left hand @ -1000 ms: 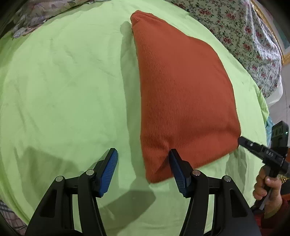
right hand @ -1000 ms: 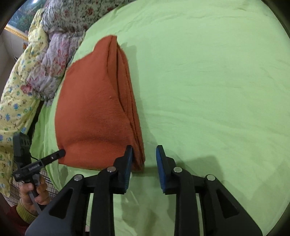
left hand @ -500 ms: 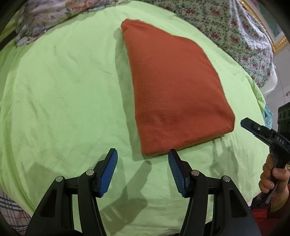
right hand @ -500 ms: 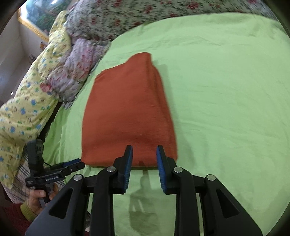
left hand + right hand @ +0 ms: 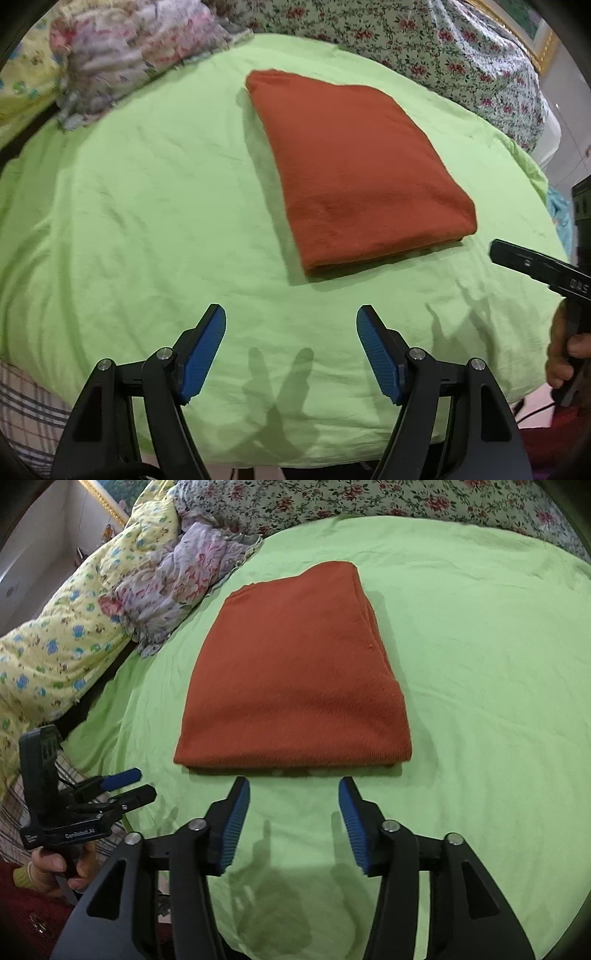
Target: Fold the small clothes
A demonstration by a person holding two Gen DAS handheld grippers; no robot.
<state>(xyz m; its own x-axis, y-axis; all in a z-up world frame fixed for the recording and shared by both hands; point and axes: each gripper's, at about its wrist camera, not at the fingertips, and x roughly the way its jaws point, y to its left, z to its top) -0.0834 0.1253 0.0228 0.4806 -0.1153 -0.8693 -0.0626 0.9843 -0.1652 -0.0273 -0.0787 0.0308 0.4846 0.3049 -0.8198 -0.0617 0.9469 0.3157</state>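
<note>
A rust-orange garment (image 5: 354,162) lies folded into a flat rectangle on the light green sheet (image 5: 147,206); the right wrist view shows the same garment (image 5: 295,672) straight ahead. My left gripper (image 5: 291,325) hovers over bare sheet short of the garment's near corner, its jaws opening with nothing between them. My right gripper (image 5: 294,794) hangs just short of the garment's near folded edge, its jaws also opening, empty. Each gripper shows in the other's view: the right gripper (image 5: 535,269) at the right edge, the left gripper (image 5: 122,786) at the lower left, each held by a hand.
Floral bedding (image 5: 424,48) is heaped along the far side of the bed, with a crumpled pink-flowered cloth (image 5: 173,587) and a yellow quilt (image 5: 66,627) at the left. The green sheet's near edge (image 5: 295,454) drops off just below the grippers.
Both grippers have let go of the garment's near edge and drawn back and up from it. Their jaws have widened. The garment now lies flat and folded.
</note>
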